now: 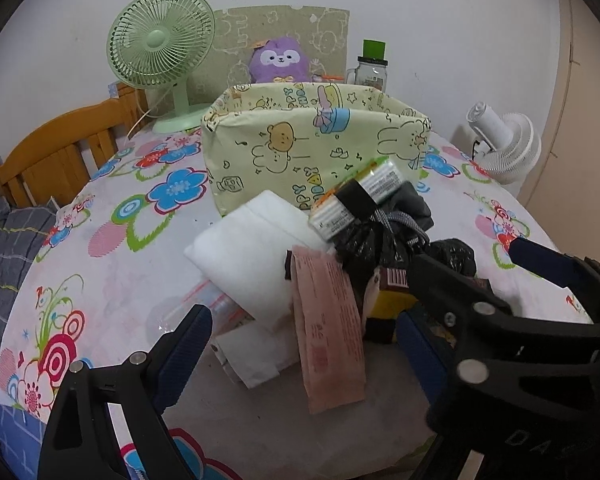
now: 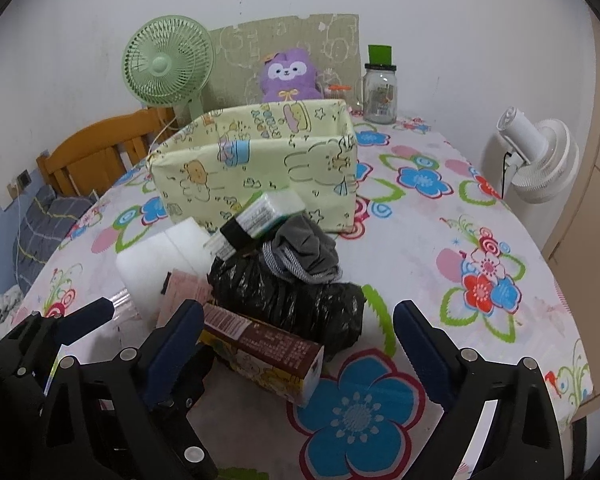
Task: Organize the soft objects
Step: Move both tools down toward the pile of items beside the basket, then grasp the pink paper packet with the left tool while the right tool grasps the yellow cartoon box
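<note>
A heap of items lies in the middle of the table. It holds a white foam pad, a pink packet, a crinkled black plastic bag, a grey cloth, a banded tissue pack and a brown carton. Behind the heap stands a pale yellow fabric bin with cartoon prints. My left gripper is open, the pink packet lying loose between its fingers. My right gripper is open too, straddling the brown carton without pressing it.
A green desk fan, a purple plush toy and a glass jar stand at the table's back. A white fan is beyond the right edge. A wooden headboard and grey bedding lie off to the left.
</note>
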Action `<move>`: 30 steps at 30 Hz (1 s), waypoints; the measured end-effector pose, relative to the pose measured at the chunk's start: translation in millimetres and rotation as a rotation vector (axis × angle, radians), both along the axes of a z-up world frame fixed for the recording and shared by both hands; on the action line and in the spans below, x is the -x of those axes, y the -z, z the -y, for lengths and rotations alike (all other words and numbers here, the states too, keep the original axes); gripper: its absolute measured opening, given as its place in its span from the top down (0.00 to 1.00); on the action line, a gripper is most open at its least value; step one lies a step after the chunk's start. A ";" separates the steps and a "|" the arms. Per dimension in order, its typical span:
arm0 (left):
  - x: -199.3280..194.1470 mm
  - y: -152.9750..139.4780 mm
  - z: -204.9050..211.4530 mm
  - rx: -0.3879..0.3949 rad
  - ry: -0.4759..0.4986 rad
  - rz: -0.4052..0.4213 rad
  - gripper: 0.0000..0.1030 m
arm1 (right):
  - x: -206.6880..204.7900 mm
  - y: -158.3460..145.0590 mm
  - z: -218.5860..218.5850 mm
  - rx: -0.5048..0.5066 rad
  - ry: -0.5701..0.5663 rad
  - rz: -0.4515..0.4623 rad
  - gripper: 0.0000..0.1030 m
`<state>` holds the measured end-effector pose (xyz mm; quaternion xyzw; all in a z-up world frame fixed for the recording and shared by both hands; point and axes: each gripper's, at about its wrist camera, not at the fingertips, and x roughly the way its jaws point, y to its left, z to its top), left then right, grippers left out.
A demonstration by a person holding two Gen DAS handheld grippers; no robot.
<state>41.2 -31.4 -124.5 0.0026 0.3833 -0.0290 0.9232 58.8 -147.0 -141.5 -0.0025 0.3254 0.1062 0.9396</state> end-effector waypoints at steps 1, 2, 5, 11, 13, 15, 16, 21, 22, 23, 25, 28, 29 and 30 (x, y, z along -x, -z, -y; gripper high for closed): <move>0.2 0.6 -0.1 -0.001 -0.001 -0.002 0.14 | 0.0 1.2 -0.7 0.001 -0.002 -0.002 0.07; 0.6 1.7 0.4 -0.003 0.000 -0.007 0.18 | 0.2 2.6 -1.7 0.003 -0.004 -0.005 0.07; 1.0 4.3 1.4 -0.007 0.004 -0.015 0.20 | 0.4 5.8 -4.8 0.005 -0.011 -0.014 0.07; 0.6 9.6 3.6 -0.013 -0.001 -0.033 0.32 | -1.5 13.0 -8.6 0.008 -0.016 -0.035 0.11; 0.9 10.4 3.6 -0.025 -0.018 -0.030 0.36 | -2.8 15.0 -8.2 0.003 -0.016 -0.043 0.14; 0.4 10.3 3.0 -0.024 -0.018 -0.032 0.38 | -3.9 16.4 -7.2 -0.009 -0.017 -0.050 0.17; 0.4 10.3 2.9 -0.024 -0.019 -0.031 0.41 | -4.5 17.2 -7.0 -0.014 -0.018 -0.055 0.20; 0.2 10.2 3.5 -0.024 -0.024 -0.030 0.50 | -5.1 18.9 -6.2 -0.031 -0.018 -0.064 0.32; -0.2 9.9 3.1 -0.024 -0.028 -0.031 0.52 | -5.6 19.2 -5.9 -0.036 -0.020 -0.070 0.35; -0.4 9.6 3.4 -0.022 -0.026 -0.032 0.54 | -5.7 19.1 -5.5 -0.039 -0.021 -0.072 0.36; 0.1 9.3 4.5 -0.023 -0.025 -0.032 0.57 | -5.3 18.8 -5.6 -0.034 -0.020 -0.072 0.41; 0.5 9.1 5.0 -0.023 -0.024 -0.031 0.64 | -4.2 17.7 -5.6 -0.031 -0.019 -0.066 0.47; 0.3 9.1 5.3 -0.023 -0.021 -0.033 0.67 | -3.6 17.0 -5.5 -0.030 -0.016 -0.062 0.49; 0.4 8.9 5.2 -0.020 -0.021 -0.033 0.68 | -3.5 16.9 -4.8 -0.032 -0.014 -0.061 0.50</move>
